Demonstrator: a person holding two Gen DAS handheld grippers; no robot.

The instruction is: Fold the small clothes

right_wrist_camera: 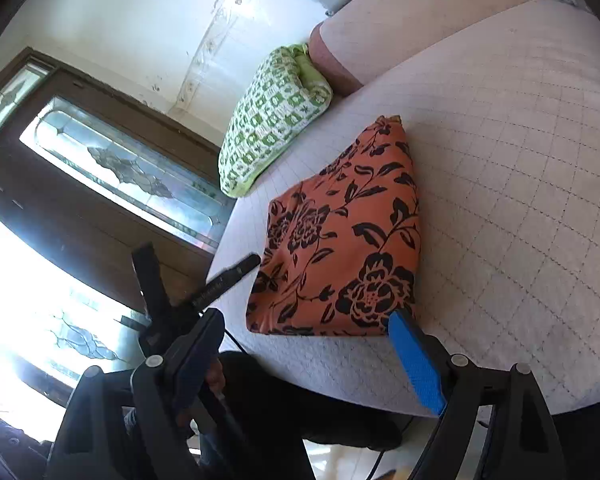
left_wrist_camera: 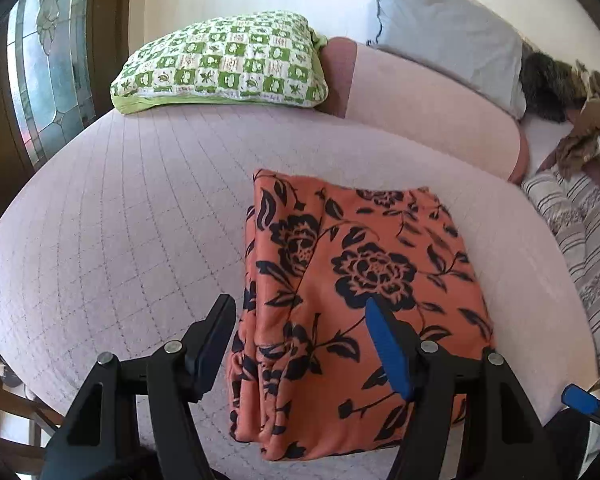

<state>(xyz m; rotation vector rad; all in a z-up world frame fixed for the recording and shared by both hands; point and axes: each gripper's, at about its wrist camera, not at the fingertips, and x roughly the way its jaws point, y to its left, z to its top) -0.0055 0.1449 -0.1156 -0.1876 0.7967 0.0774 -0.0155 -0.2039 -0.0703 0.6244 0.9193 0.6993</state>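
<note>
An orange garment with a black flower print (left_wrist_camera: pixel 352 280) lies folded into a thick rectangle on the pale quilted bed (left_wrist_camera: pixel 120 220). My left gripper (left_wrist_camera: pixel 298 302) hovers over its near left edge, open; the left finger is over bare quilt and the blue pad (left_wrist_camera: pixel 388 352) over the cloth, neither pressing on it. In the right wrist view the same garment (right_wrist_camera: pixel 340 248) lies flat, and my right gripper (right_wrist_camera: pixel 306 315) stands open at its near edge with nothing between the fingers. One left gripper finger (right_wrist_camera: pixel 236 272) shows beside the cloth's left side.
A green-and-white patterned pillow (left_wrist_camera: pixel 224 60) and a pink bolster (left_wrist_camera: pixel 420 100) lie at the head of the bed, a grey pillow (left_wrist_camera: pixel 448 28) behind. Striped fabric (left_wrist_camera: pixel 580 232) and a furry brown heap (left_wrist_camera: pixel 552 80) sit at the right. A dark door with leaded glass (right_wrist_camera: pixel 112 168) stands left.
</note>
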